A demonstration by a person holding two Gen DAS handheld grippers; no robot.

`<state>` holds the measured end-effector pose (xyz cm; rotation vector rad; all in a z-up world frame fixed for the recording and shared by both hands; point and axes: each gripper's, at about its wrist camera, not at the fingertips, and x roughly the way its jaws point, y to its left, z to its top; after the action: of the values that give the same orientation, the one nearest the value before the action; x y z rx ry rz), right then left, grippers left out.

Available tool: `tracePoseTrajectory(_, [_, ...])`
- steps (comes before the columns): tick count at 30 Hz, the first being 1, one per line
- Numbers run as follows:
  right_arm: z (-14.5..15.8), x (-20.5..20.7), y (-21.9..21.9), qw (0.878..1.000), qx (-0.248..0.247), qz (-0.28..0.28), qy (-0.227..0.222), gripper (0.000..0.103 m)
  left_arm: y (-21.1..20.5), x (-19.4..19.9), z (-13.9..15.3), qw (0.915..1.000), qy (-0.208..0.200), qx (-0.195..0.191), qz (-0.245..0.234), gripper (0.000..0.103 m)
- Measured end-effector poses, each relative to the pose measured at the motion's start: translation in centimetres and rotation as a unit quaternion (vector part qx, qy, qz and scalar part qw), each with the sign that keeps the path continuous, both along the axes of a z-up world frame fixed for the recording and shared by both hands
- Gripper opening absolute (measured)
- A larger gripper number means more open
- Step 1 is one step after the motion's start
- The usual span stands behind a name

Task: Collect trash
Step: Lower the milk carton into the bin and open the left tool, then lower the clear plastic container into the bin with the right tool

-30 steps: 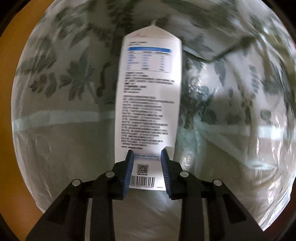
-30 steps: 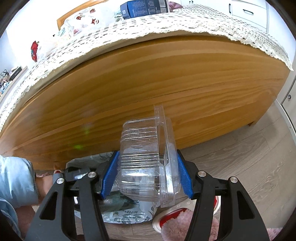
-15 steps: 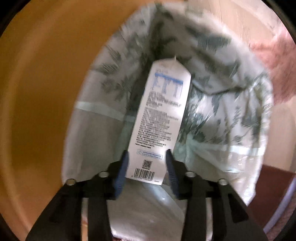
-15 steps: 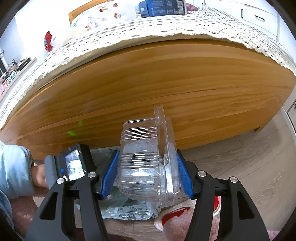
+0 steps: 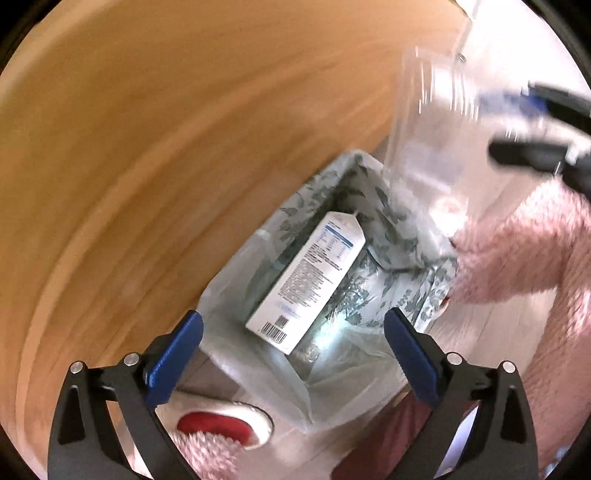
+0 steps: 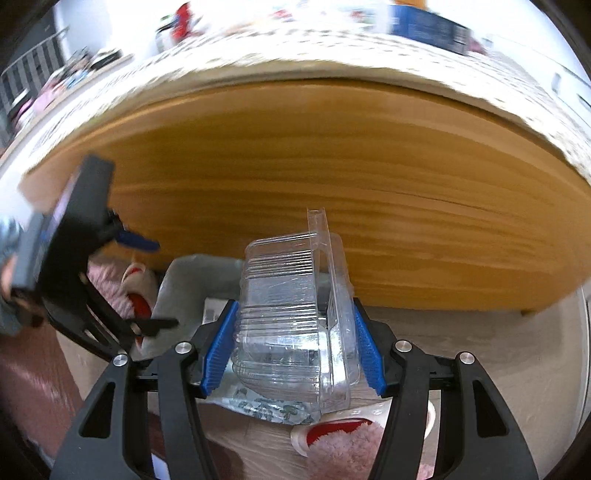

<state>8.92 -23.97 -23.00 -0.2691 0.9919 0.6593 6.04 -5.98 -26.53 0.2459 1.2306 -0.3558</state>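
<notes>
A white milk carton (image 5: 314, 280) lies tilted inside the trash bin, which is lined with a leaf-patterned bag (image 5: 399, 221). My left gripper (image 5: 293, 317) hangs well above the bin. Its jaws are opening wide and nothing is between the pads. In the right wrist view the left gripper (image 6: 157, 284) shows at the left, above the bin's rim. My right gripper (image 6: 293, 354) is shut on a clear plastic clamshell box (image 6: 288, 306), held over the bin's near edge. That box (image 5: 428, 122) appears blurred at the upper right of the left wrist view.
A tall wooden panel (image 6: 332, 166) stands right behind the bin, with a lace cloth (image 6: 258, 62) and a blue box (image 6: 428, 27) on top. Pink fluffy slippers with red insides (image 5: 214, 432) (image 6: 340, 443) lie on the wood floor beside the bin.
The left gripper let go of the carton, opened wide and rose out of the bag; the carton stays in the bin. The right gripper kept its hold on the clear box and rolled slightly.
</notes>
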Motion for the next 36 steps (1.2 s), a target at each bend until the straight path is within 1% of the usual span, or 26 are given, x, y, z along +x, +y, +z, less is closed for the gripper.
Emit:
tracePoseTrajectory(1, [-0.1,-0.2,0.2,1.000,-0.002,0.012,-0.002,0.058,0.1,-0.2,0.1,1.0000,-0.003,-0.003,0.009,0.095])
tracePoseTrajectory(3, [-0.3,-0.6,1.0,0.999,-0.013,0.044,-0.009,0.058,1.1,-0.8,1.2,0.9994,-0.009,-0.014,0.031,0.095])
tracePoseTrajectory(4, [-0.5,-0.7,1.3,0.998,-0.020,0.064,-0.013,0.058,1.5,-1.0,1.0,0.9991,-0.010,-0.016,0.040,0.095])
tracePoseTrajectory(7, [-1.0,-1.1,2.6,0.993,-0.036,0.110,-0.019,0.058,2.7,-1.8,1.9,0.9972,-0.017,-0.021,0.070,0.095])
tracePoseTrajectory(10, [-2.3,-1.5,3.7,0.983,-0.060,0.172,-0.023,0.058,3.8,-2.2,2.2,0.9954,-0.015,-0.015,0.094,0.095])
tracePoseTrajectory(11, [-2.7,-1.7,4.1,0.981,-0.067,0.183,-0.023,0.058,4.1,-2.2,2.1,0.9948,-0.012,-0.014,0.100,0.095])
tracePoseTrajectory(13, [-3.5,-2.0,4.8,0.974,-0.080,0.213,-0.018,0.058,5.0,-2.1,1.4,0.9927,-0.006,-0.016,0.119,0.095])
tracePoseTrajectory(16, [-5.5,-2.3,6.3,0.957,-0.108,0.267,-0.020,0.058,6.0,-1.9,0.6,0.9904,0.005,-0.009,0.138,0.095])
tracePoseTrajectory(19, [-6.8,-2.6,7.1,0.946,-0.119,0.301,-0.015,0.058,6.5,-1.7,-0.2,0.9889,0.013,-0.009,0.148,0.095])
tracePoseTrajectory(22, [-8.2,-2.6,7.8,0.934,-0.125,0.334,0.001,0.058,6.9,-1.4,-1.0,0.9877,0.025,-0.004,0.154,0.095])
tracePoseTrajectory(23, [-8.8,-2.7,8.1,0.929,-0.130,0.348,0.005,0.058,7.1,-1.4,-1.3,0.9873,0.029,-0.002,0.156,0.095])
tracePoseTrajectory(25, [-9.4,-2.7,8.4,0.922,-0.131,0.365,0.013,0.058,7.3,-1.1,-2.1,0.9864,0.037,0.000,0.160,0.095])
tracePoseTrajectory(28, [-10.2,-2.8,8.9,0.914,-0.133,0.382,0.022,0.058,7.5,-0.8,-2.9,0.9853,0.047,0.004,0.164,0.095])
tracePoseTrajectory(33, [-11.9,-3.7,9.5,0.891,-0.143,0.429,0.021,0.058,8.0,-0.3,-3.8,0.9830,0.063,0.009,0.172,0.095])
tracePoseTrajectory(36, [-13.2,-4.1,9.8,0.881,-0.151,0.448,0.030,0.058,8.2,-0.1,-4.5,0.9815,0.076,0.007,0.176,0.095])
